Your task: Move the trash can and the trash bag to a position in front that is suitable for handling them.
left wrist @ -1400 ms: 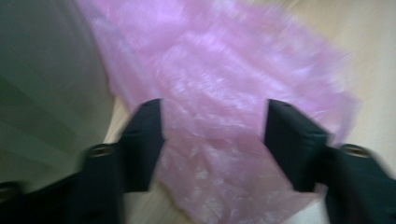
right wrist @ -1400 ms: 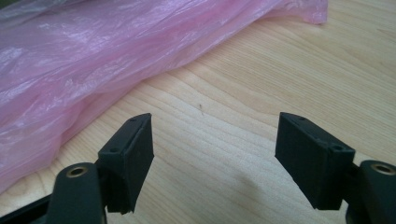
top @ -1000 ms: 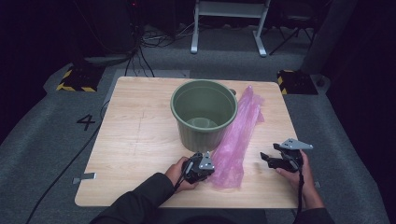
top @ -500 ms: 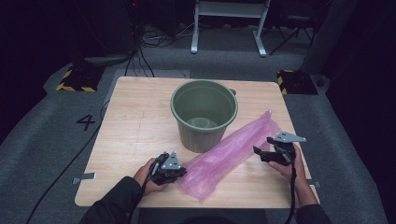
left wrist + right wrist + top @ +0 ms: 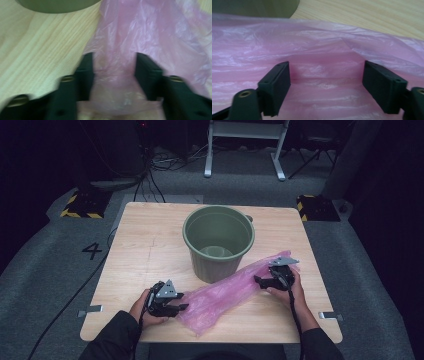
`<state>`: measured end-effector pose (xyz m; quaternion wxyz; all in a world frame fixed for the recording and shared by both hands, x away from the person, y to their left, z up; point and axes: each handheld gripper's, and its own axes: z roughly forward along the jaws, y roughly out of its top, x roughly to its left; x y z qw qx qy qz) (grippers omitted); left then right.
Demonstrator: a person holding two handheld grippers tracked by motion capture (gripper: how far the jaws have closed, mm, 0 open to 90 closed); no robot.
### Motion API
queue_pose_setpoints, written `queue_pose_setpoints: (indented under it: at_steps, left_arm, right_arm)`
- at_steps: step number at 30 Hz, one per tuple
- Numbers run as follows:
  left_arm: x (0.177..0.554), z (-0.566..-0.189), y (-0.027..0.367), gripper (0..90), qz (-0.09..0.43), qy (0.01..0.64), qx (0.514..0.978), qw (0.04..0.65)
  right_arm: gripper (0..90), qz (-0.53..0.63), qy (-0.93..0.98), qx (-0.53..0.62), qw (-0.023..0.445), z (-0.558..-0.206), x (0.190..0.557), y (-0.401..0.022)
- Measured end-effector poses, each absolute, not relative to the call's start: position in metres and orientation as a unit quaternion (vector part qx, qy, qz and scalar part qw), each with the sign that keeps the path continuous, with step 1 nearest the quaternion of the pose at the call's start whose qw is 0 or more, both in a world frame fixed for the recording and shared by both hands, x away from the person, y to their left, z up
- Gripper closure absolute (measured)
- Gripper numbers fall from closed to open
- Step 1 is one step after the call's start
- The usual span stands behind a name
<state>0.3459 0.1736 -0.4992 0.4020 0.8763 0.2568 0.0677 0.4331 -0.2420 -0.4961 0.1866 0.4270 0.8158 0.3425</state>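
Note:
A long pink plastic bag (image 5: 225,295) lies slantwise on the wooden table (image 5: 140,250), in front of a green bucket (image 5: 220,265) that stands upright and looks empty. My left gripper (image 5: 182,307) is at the bag's near left end. Its jaws have just been opening and now stand apart, with the bag (image 5: 150,32) loose between them and no pad pressing on it. My right gripper (image 5: 257,281) rests open at the bag's far right end, its jaws wide over the pink film (image 5: 312,37). The bucket's wall (image 5: 57,5) shows at the top of the left gripper view.
The bucket stands mid-table, just behind the bag. Bare wood lies to the left and along the near edge. A cable trails from each gripper. Around the table is grey floor with cables, a metal stand and yellow-black blocks.
The left gripper drew the bag's near end leftward, swinging the bag from lengthwise beside the bucket to slantwise, then opened its jaws. The right gripper slid left onto the bag's far end.

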Motion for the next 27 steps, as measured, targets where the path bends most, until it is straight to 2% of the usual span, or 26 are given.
queue_pose_setpoints:
  at_steps: [2,3,6,9,10,12,14,15,16,17,20,27]
  left_arm:
    - [0.345,-0.498,0.176,30.4,0.075,0.266,0.869,0.410]
    - [0.345,-0.495,0.179,25.9,0.085,0.278,0.859,0.421]
    - [0.345,-0.486,0.194,22.0,0.117,0.319,0.830,0.441]
    - [0.349,-0.486,0.199,21.9,0.153,0.355,0.828,0.407]
    - [0.349,-0.486,0.199,22.1,0.153,0.355,0.828,0.407]
    - [0.356,-0.488,0.203,22.6,0.156,0.368,0.828,0.394]
    - [0.359,-0.489,0.202,22.8,0.161,0.375,0.828,0.385]
    - [0.366,-0.491,0.203,23.1,0.165,0.386,0.828,0.371]
    - [0.366,-0.491,0.203,23.3,0.165,0.386,0.828,0.371]
    - [0.372,-0.495,0.203,23.2,0.162,0.395,0.830,0.360]
    - [0.378,-0.500,0.204,23.1,0.164,0.402,0.835,0.339]
    - [0.380,-0.502,0.206,20.2,0.165,0.393,0.835,0.349]
  right_arm:
    - [25.5,0.341,0.816,0.428,0.186,-0.498,0.434,-0.242]
    - [30.8,0.347,0.815,0.427,0.185,-0.499,0.435,-0.243]
    - [38.8,0.353,0.812,0.425,0.187,-0.499,0.436,-0.247]
    - [50.6,0.358,0.815,0.416,0.186,-0.499,0.436,-0.250]
    - [50.6,0.358,0.815,0.416,0.186,-0.499,0.436,-0.250]
    - [59.9,0.363,0.817,0.409,0.184,-0.499,0.436,-0.251]
    - [62.3,0.364,0.817,0.406,0.185,-0.499,0.436,-0.252]
    - [67.7,0.367,0.818,0.402,0.184,-0.499,0.436,-0.252]
    - [67.7,0.367,0.818,0.402,0.184,-0.499,0.436,-0.252]
    - [72.4,0.369,0.820,0.398,0.183,-0.499,0.436,-0.253]
    - [76.5,0.371,0.821,0.393,0.185,-0.499,0.435,-0.253]
    - [83.5,0.380,0.813,0.395,0.196,-0.494,0.435,-0.256]
